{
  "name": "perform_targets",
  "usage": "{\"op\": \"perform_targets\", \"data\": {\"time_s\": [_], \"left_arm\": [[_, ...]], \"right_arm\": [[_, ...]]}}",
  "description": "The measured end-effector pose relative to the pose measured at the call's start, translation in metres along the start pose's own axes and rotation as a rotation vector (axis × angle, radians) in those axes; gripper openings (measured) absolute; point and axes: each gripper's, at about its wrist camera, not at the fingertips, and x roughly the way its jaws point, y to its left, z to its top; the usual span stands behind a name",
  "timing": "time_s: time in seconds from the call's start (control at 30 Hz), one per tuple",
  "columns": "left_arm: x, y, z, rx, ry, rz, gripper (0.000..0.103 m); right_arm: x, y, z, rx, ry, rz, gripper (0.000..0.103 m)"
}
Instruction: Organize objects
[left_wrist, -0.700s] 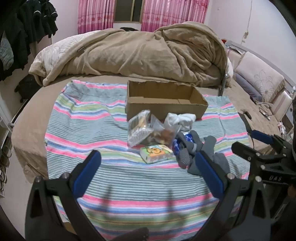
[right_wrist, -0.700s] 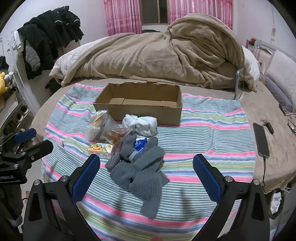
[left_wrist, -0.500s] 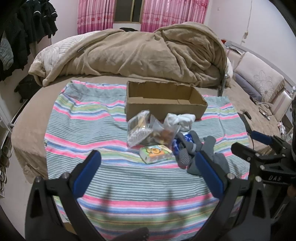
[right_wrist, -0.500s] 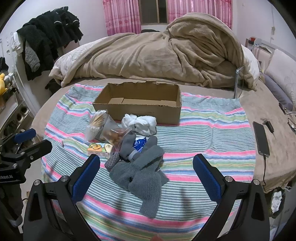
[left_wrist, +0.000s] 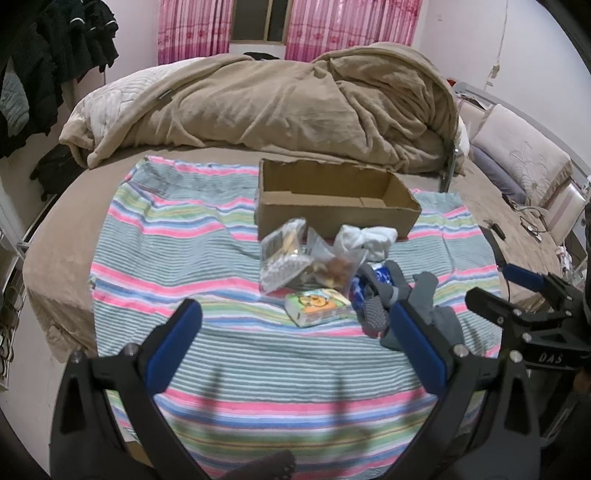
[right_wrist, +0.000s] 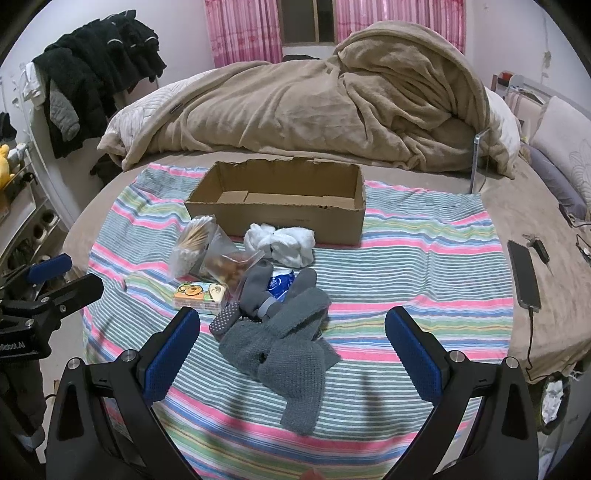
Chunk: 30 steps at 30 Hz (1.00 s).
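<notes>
An open, empty cardboard box (left_wrist: 332, 206) (right_wrist: 280, 199) sits on a striped towel (left_wrist: 177, 236) (right_wrist: 424, 266). In front of it lie a white cloth bundle (left_wrist: 365, 238) (right_wrist: 280, 242), a clear bag of cotton swabs (left_wrist: 282, 254) (right_wrist: 192, 240), a clear snack bag (left_wrist: 332, 267) (right_wrist: 231, 266), a small colourful tissue pack (left_wrist: 317, 306) (right_wrist: 199, 293), a blue packet (right_wrist: 279, 284) and grey knitted gloves and socks (left_wrist: 417, 299) (right_wrist: 284, 343). My left gripper (left_wrist: 295, 347) is open and empty above the towel's near side. My right gripper (right_wrist: 291, 350) is open and empty, over the grey gloves.
A rumpled beige blanket (right_wrist: 314, 99) covers the bed behind the box. A phone on a cable (right_wrist: 522, 273) lies right of the towel. Dark clothes (right_wrist: 96, 74) hang at the left. Pillows (left_wrist: 517, 155) are at the right.
The left view has shifted slightly, with the objects a little nearer. Both grippers stay open and nothing on the towel has moved.
</notes>
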Motion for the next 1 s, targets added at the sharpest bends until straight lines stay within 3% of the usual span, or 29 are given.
{"op": "perform_targets", "data": {"time_s": [1.0], "left_arm": [[0.0083,0.0028,-0.0014,0.002,0.014,0.005,0.102]], "right_arm": [[0.0032,0.0004,-0.0004,0.0,0.005,0.001,0.102]]}}
